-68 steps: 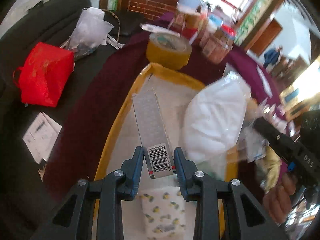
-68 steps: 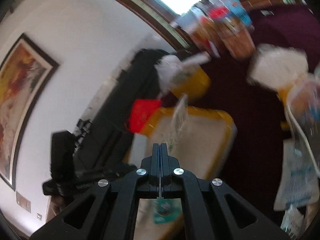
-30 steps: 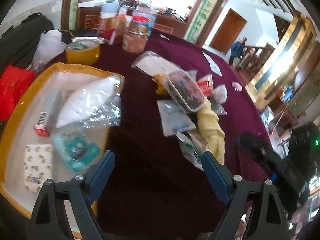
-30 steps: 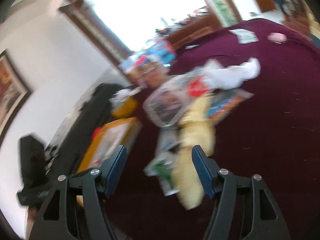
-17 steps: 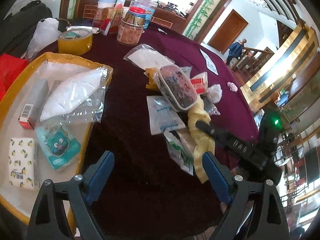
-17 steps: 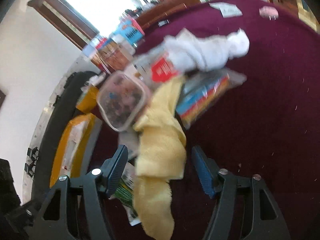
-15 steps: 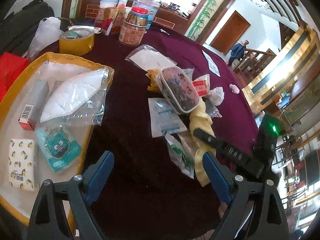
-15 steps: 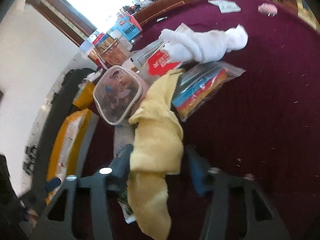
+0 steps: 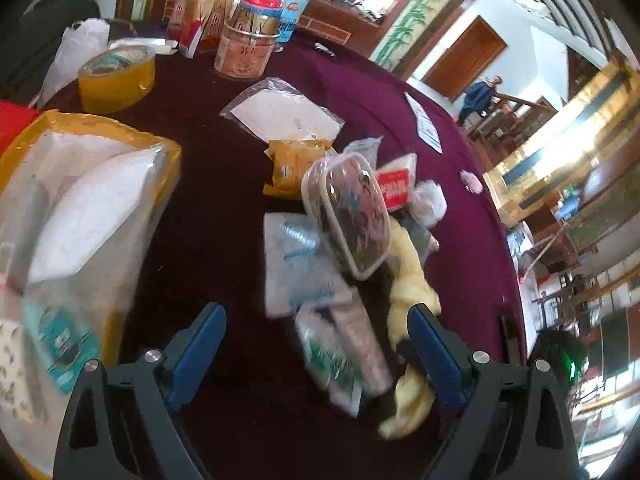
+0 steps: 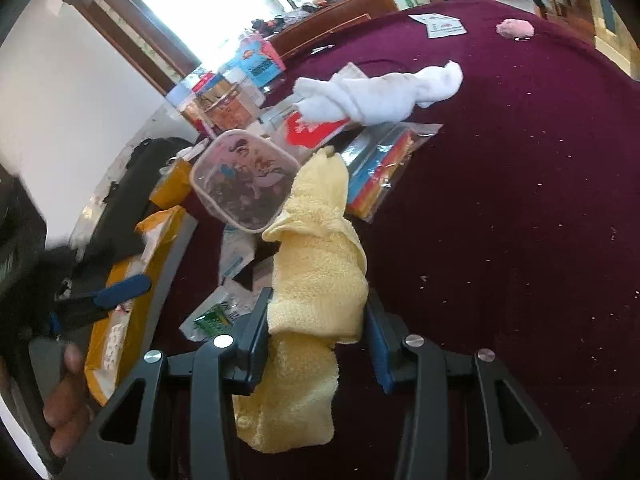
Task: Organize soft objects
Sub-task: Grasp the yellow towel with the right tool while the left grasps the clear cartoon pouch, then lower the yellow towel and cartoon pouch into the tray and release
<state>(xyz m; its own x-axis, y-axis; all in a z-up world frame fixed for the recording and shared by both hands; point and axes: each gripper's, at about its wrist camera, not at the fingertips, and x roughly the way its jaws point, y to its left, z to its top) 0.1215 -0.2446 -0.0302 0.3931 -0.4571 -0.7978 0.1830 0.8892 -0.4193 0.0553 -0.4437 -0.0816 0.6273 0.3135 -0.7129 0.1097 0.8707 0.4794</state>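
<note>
A yellow towel (image 10: 316, 264) lies on the maroon tablecloth, and my right gripper (image 10: 316, 320) has its jaws on both sides of it, closing around its middle. The towel also shows in the left wrist view (image 9: 412, 292). My left gripper (image 9: 316, 344) is open and empty above a pile of plastic packets (image 9: 296, 264). The yellow tray (image 9: 100, 128) at the left holds a bagged white mask (image 9: 92, 208), a teal packet (image 9: 60, 340) and a lemon-print tissue pack (image 9: 8, 376). A white rolled cloth (image 10: 380, 92) lies farther back.
A clear lidded box with cartoon print (image 10: 244, 176) leans on the towel's far end. A bag of coloured items (image 10: 380, 164) lies right of it. A yellow tape roll (image 9: 116, 76), jars (image 9: 248, 44) and boxes stand at the back. A pink pompom (image 10: 516, 28) lies far right.
Both grippers let go of their items over the tray and opened. The right gripper moved to the yellow towel and its jaws have narrowed around it. The left gripper swung over the packet pile.
</note>
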